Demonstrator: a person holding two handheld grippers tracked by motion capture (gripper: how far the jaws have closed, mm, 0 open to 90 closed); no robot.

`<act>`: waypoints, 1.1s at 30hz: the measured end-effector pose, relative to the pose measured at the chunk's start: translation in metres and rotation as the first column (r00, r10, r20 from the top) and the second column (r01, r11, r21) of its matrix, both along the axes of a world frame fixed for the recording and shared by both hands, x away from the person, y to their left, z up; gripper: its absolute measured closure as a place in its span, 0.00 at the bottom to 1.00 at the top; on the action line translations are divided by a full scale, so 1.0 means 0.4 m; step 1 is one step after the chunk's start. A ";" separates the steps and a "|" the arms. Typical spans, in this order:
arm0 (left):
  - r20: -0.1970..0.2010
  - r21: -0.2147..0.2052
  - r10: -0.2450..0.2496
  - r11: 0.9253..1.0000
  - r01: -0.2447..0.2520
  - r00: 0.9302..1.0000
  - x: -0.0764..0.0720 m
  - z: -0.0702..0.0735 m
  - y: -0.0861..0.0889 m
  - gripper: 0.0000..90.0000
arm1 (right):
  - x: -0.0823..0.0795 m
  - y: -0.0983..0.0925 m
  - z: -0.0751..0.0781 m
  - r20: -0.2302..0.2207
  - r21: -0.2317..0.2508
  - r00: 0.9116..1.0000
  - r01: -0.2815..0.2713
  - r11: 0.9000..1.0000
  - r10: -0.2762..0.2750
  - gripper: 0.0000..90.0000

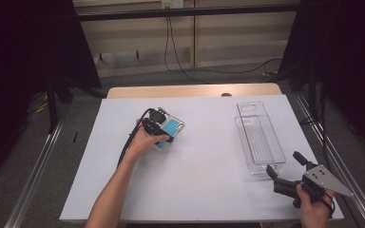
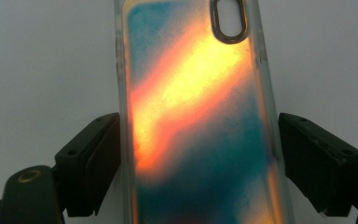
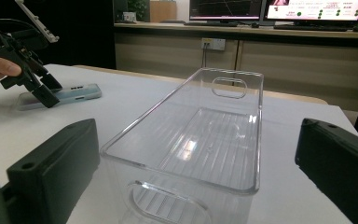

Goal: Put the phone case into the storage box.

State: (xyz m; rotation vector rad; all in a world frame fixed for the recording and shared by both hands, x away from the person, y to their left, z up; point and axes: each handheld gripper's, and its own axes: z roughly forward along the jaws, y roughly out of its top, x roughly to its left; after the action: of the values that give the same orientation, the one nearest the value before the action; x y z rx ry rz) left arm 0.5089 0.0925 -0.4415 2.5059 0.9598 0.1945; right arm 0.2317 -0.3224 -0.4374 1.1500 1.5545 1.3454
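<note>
In the high view, one white rectangular surface (image 1: 195, 180) takes up the middle of the frame, and two things lie on it. Left of centre lies one clear-rimmed phone case with a blue back (image 1: 171, 129). The left tongs (image 1: 164, 135) sit over its lower left end, held by a hand (image 1: 142, 142) that comes up from the bottom edge. Right of centre lies one long clear plastic bin with a ribbed floor (image 1: 259, 137), empty. The right tongs (image 1: 285, 166) hover at the lower right, just off the bin's near end, spread wide with nothing between them.

In the left gripper view, the phone case (image 2: 200, 121) runs up the middle of the frame, its back shining orange and teal, with one oval camera cut-out at the top. The two black jaws flank its long edges; a thin gap shows on the right, so they do not clamp it.

In the right gripper view, the bin (image 3: 200, 140) stands in the centre between two wide jaws. The phone case (image 3: 67, 97) and left tongs (image 3: 42, 91) appear at the upper left.
</note>
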 end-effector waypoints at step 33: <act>0.022 -0.085 0.044 0.995 -0.042 0.999 -0.034 0.043 0.039 0.19 | 0.000 -0.002 0.000 0.002 0.004 1.000 0.008 1.000 -0.008 0.00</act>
State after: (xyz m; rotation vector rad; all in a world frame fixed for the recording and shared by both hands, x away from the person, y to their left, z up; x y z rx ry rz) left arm 0.4955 0.1082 -0.4245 2.4022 0.9923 0.1934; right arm 0.2315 -0.3233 -0.4375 1.1554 1.5453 1.3444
